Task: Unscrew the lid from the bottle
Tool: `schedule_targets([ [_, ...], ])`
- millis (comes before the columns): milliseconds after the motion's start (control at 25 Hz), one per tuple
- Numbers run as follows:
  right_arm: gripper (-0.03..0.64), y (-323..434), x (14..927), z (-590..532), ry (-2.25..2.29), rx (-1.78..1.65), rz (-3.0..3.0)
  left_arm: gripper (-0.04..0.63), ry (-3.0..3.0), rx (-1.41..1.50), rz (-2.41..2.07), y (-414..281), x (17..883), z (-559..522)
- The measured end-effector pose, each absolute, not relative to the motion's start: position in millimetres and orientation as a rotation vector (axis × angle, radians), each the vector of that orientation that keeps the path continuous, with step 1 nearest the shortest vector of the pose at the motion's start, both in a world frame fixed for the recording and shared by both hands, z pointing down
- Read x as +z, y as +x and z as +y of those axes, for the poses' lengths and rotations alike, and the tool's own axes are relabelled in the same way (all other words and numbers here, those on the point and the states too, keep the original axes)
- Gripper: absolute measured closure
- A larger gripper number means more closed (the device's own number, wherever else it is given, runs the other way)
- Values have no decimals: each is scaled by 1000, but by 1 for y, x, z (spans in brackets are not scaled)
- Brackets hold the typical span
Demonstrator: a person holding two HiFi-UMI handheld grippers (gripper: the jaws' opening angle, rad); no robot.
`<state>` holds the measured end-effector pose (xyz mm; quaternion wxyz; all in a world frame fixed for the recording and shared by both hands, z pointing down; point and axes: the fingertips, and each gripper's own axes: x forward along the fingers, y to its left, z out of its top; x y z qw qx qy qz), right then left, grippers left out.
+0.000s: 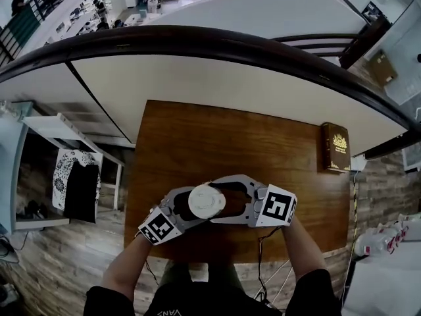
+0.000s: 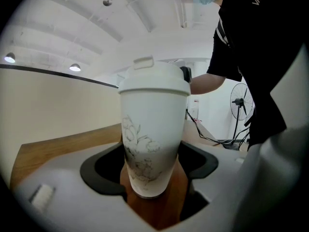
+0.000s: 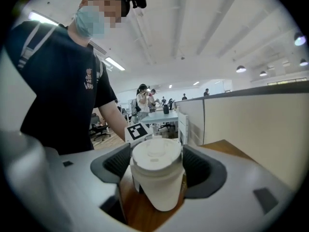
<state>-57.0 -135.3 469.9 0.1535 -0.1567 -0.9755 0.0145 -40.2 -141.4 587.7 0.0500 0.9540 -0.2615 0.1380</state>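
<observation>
Wooden table (image 1: pixel 197 137) bearing a white bottle (image 1: pixel 206 201) and brown book (image 1: pixel 335 147)

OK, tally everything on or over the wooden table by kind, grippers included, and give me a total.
Bottle: 1
Lid, on the bottle: 1
Book: 1
Grippers: 2, the left gripper and the right gripper
Total: 5

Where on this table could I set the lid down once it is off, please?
The far half of the table, between the bottle and the partition, is bare, and so is the strip between the right tongs and the book at the right edge. The near middle is crowded: the left tongs grip the bottle and the right tongs its lid.
</observation>
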Motion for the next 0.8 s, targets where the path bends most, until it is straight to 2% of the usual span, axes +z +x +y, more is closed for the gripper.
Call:
schedule_targets([
  [440,305,-31,460,-138,668,77,-2911,242,2866,422,-837,-42,587,-141],
  [800,305,-38,467,-129,1090,132,-2750,242,2826,421,-941,-43,588,-141],
])
